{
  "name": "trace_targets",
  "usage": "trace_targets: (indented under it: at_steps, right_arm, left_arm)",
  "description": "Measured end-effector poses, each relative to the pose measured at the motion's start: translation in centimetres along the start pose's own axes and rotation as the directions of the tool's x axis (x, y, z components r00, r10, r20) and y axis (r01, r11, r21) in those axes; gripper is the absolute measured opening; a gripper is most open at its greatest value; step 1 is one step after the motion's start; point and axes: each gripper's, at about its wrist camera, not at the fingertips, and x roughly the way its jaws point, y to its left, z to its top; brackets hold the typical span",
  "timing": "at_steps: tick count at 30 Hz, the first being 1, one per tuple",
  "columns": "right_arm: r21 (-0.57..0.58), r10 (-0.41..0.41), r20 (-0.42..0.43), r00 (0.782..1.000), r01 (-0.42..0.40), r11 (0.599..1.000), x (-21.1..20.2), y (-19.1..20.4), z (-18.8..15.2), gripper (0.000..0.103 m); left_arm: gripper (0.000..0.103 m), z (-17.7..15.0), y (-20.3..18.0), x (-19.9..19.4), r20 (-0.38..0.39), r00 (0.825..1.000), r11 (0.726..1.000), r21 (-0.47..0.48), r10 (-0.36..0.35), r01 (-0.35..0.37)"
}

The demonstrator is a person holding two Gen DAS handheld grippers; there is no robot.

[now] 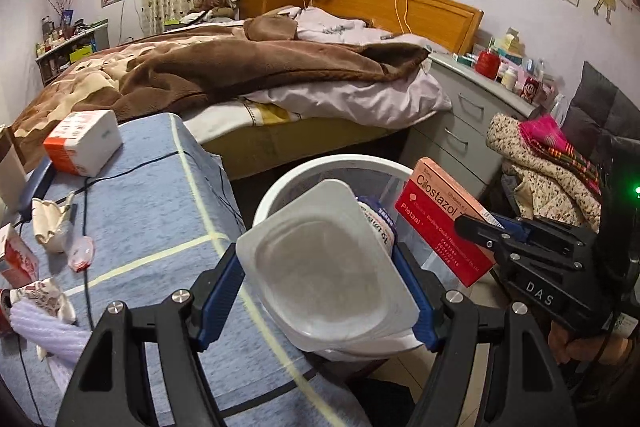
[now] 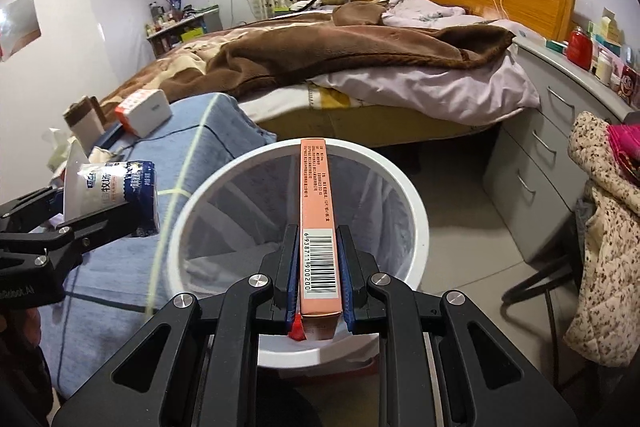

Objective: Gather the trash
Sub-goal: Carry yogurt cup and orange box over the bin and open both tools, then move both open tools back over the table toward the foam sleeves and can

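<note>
Fingers first, L to R. Left gripper (image 1: 326, 291): pads clamp a white yogurt cup (image 1: 324, 259) by its sides, mouth facing the camera, blue label behind. Cup sits between the fingers, over the near-left part of the white bin (image 1: 280, 187); in the right wrist view it looks to be just outside the rim, above the table edge. Right gripper (image 2: 319, 279): jaws nearly closed on a flat orange-red medicine box (image 2: 316, 203), pinched across its thin faces, barcode edge up. Box runs forward past the fingertips, directly above the bin's open mouth.

Step in hand, as judged: both items carried to the bin, release pending. Next move calls for: right jaws to open, box should fall inside; left to shift further over the mouth before opening, else cup may strike the rim.

Count: grippers 2; items held 2 (1 cup, 1 box); bins 1, apparently empty. Left of left fingers, on blue cloth-covered table (image 1: 160, 211): approx. 3–4 crumpled wrappers, 1 white-and-orange box (image 1: 82, 143), exact tally uncertain.
</note>
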Motion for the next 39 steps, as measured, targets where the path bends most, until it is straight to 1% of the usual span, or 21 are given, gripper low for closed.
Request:
trace_targets:
  at_steps: [4, 10, 12, 13, 17, 18, 19, 21, 27, 31, 39]
  right_arm:
    - [0.002, -0.016, -0.029, 0.999, 0.016, 1.0, 0.8, -0.6, -0.1, 0.018]
    - [0.012, -0.029, -0.047, 0.998, 0.03, 0.999, 1.4, -1.1, 0.0, 0.018]
    - [0.016, -0.023, -0.054, 0.998, 0.024, 1.0, 1.5, -1.1, 0.0, 0.019]
    - [0.015, -0.024, -0.059, 0.998, 0.025, 1.0, 1.6, -1.1, 0.0, 0.019]
    - [0.008, -0.041, -0.063, 0.997, 0.042, 0.999, 1.8, -0.9, 0.1, 0.02]
    - [0.012, -0.032, -0.064, 0.997, 0.033, 0.999, 1.7, -0.9, 0.2, 0.025]
    - [0.015, -0.025, -0.064, 0.998, 0.026, 1.0, 1.7, -0.9, 0.2, 0.037]
    - [0.014, -0.023, -0.055, 0.998, 0.023, 1.0, 1.4, -0.8, 0.2, 0.053]
    - [-0.003, -0.022, -0.035, 0.999, 0.022, 1.0, 0.9, 0.1, 0.4, 0.053]
    - [-0.01, -0.016, -0.017, 1.0, 0.015, 1.0, 0.4, 0.9, 0.7, 0.053]
    - [-0.043, 0.03, 0.004, 1.0, -0.029, 0.999, 0.1, 3.8, 0.8, 0.053]
  left_arm:
    - [0.075, 0.1, -0.6, 1.3, -0.02, 1.0, 1.0, 0.012, -0.002, 0.002]
    - [0.076, 0.2, -0.1, 2.6, -0.045, 0.999, 1.0, -0.011, -0.011, 0.01]
    - [0.081, 0.2, 0.0, 2.8, -0.048, 0.999, 1.0, -0.017, -0.014, 0.013]
    - [0.085, 0.3, 0.1, 2.7, -0.043, 0.999, 1.0, -0.019, -0.014, 0.013]
    - [0.088, 0.2, 0.4, 2.2, -0.027, 0.999, 0.999, -0.027, -0.019, 0.018]
    - [0.088, 0.3, 0.5, 2.2, -0.027, 0.999, 0.999, -0.031, -0.019, 0.018]
    - [0.088, 0.2, 0.7, 2.0, -0.026, 1.0, 0.999, -0.037, -0.018, 0.017]
    - [0.088, 0.1, 1.1, 1.7, -0.021, 1.0, 0.999, -0.042, -0.013, 0.012]
    - [0.088, -0.1, 2.6, 0.1, 0.0, 1.0, 0.997, -0.077, 0.003, -0.003]
    - [0.088, -0.4, 3.6, -1.2, 0.019, 0.999, 0.996, -0.084, 0.035, -0.033]
    - [0.088, -1.5, 7.0, -4.3, 0.058, 0.995, 0.987, -0.139, 0.083, -0.074]
